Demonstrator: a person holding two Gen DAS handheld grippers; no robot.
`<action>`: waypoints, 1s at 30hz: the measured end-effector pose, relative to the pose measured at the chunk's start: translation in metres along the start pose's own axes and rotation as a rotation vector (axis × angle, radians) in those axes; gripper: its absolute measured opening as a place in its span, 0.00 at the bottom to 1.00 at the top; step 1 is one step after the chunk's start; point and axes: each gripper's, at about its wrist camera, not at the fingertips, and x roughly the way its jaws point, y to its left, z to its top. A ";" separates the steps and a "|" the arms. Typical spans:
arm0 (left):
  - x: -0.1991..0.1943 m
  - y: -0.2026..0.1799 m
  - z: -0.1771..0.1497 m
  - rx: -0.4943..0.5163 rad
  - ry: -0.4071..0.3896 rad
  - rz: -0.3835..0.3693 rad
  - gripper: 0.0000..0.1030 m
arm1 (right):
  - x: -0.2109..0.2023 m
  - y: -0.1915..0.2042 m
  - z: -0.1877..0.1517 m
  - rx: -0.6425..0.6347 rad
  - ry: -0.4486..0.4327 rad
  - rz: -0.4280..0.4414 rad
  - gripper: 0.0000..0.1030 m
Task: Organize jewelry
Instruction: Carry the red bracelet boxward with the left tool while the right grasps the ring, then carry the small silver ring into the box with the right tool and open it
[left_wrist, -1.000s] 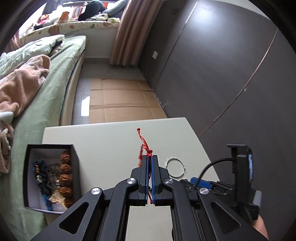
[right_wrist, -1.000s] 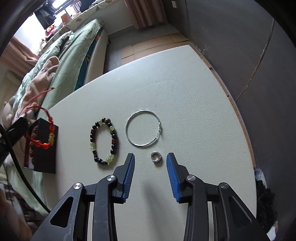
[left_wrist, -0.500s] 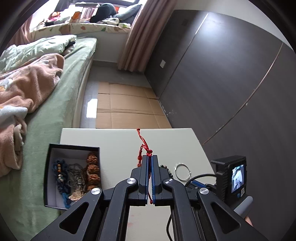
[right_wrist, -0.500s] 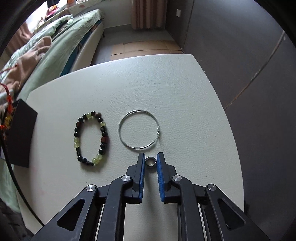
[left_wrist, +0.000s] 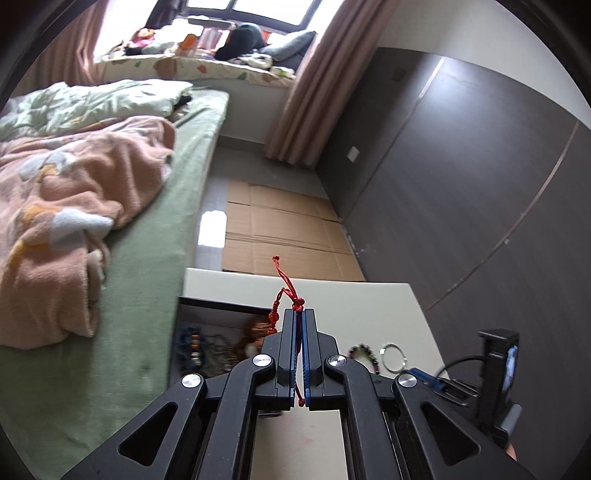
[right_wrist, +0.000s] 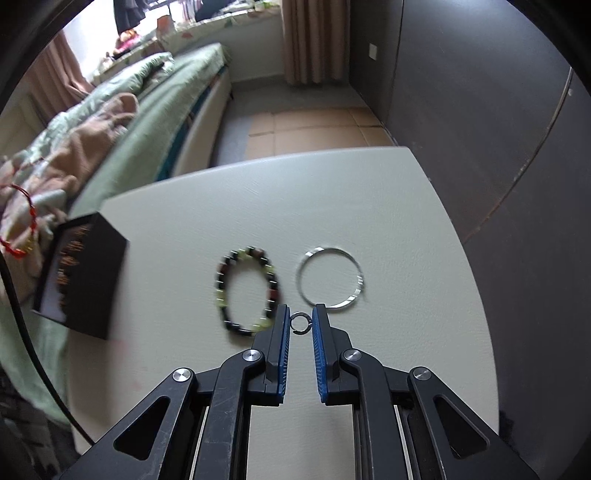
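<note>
Right wrist view: the right gripper (right_wrist: 300, 319) pinches a small metal ring (right_wrist: 300, 320) between its blue ribbed pads, with the thin silver hoop (right_wrist: 330, 279) just ahead to the right, the oval beaded bracelet (right_wrist: 248, 291) of dark and pale green beads just ahead to the left, and the black box (right_wrist: 88, 286) far left on the cream textured table (right_wrist: 388, 221). Left wrist view: the left gripper (left_wrist: 300, 314) is clenched on a knotted red cord bracelet (left_wrist: 286, 291), its tail sticking up past the tips, above the open box (left_wrist: 218, 308) of tangled jewelry just ahead and left.
</note>
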 end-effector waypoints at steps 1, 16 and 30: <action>0.000 0.003 0.000 -0.006 0.001 0.006 0.02 | -0.002 0.001 -0.001 0.000 -0.007 0.011 0.13; 0.004 0.051 0.002 -0.135 0.040 0.051 0.68 | -0.031 0.058 0.009 -0.006 -0.136 0.250 0.13; -0.020 0.065 0.006 -0.068 0.043 0.115 0.68 | -0.025 0.139 0.012 -0.085 -0.175 0.473 0.13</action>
